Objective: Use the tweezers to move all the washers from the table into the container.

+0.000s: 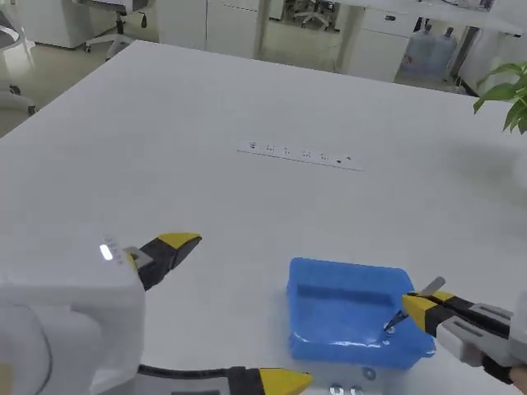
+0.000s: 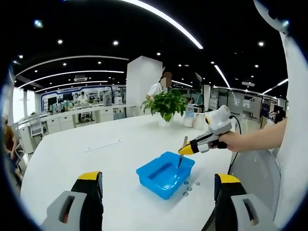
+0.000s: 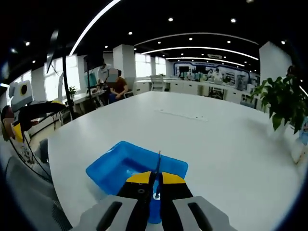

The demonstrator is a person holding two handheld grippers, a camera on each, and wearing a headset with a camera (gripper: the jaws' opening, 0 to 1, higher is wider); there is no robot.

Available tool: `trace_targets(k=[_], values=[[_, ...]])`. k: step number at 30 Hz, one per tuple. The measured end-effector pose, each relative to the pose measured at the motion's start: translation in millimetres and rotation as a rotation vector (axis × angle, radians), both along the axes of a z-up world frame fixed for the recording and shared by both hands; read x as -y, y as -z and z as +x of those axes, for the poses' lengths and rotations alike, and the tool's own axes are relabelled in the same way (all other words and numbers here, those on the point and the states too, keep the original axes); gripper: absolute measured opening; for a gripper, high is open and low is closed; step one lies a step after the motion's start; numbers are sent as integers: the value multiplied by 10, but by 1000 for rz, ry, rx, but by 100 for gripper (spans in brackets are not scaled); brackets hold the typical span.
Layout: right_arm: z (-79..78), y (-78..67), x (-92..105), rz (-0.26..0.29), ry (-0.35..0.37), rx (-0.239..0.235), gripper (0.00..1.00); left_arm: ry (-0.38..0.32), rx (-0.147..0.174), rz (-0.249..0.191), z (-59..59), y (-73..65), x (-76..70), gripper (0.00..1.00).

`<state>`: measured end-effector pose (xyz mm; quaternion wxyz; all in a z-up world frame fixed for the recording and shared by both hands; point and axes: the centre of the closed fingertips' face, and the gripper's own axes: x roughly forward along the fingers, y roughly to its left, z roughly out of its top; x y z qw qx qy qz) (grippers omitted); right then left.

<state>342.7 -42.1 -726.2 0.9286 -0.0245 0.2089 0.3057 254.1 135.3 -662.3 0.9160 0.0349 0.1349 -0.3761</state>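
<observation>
So the right gripper (image 3: 155,182) is clamped on the tweezers (image 1: 396,320), tips down inside the blue container (image 1: 329,306). The left gripper (image 2: 158,177) has its 2 jaws wide apart. Washers (image 2: 189,188) sit on the table (image 1: 247,107) right beside the container.

On the table (image 1: 206,123), the container (image 1: 354,352) is placed at the lower centre-right of the head view, with washers (image 1: 336,388) lying just below it at the bottom edge and the tweezers (image 1: 395,319) poised over its right part.
</observation>
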Motion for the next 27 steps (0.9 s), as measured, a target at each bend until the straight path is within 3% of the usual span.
trace_targets(k=[2, 5, 8, 11, 18, 22, 27], values=[[-56, -131, 36, 56, 29, 0, 1, 4, -5, -18, 4, 13, 7, 99], [-92, -199, 89, 58, 30, 32, 1, 9, -19, -19, 9, 87, 17, 99], [17, 0, 124, 37, 32, -23, 1, 16, -32, -16, 8, 148, 39, 99], [70, 139, 41, 34, 14, -41, 1, 15, -32, -8, 12, 159, 50, 99], [94, 323, -74, 8, -28, -72, 2, -22, -23, -10, 25, 150, -30, 99], [104, 280, -81, 13, -24, -64, 2, -41, -34, 9, 24, 210, -96, 99], [51, 81, -82, 43, -25, -33, 2, -50, -29, -1, 26, 189, -123, 99]])
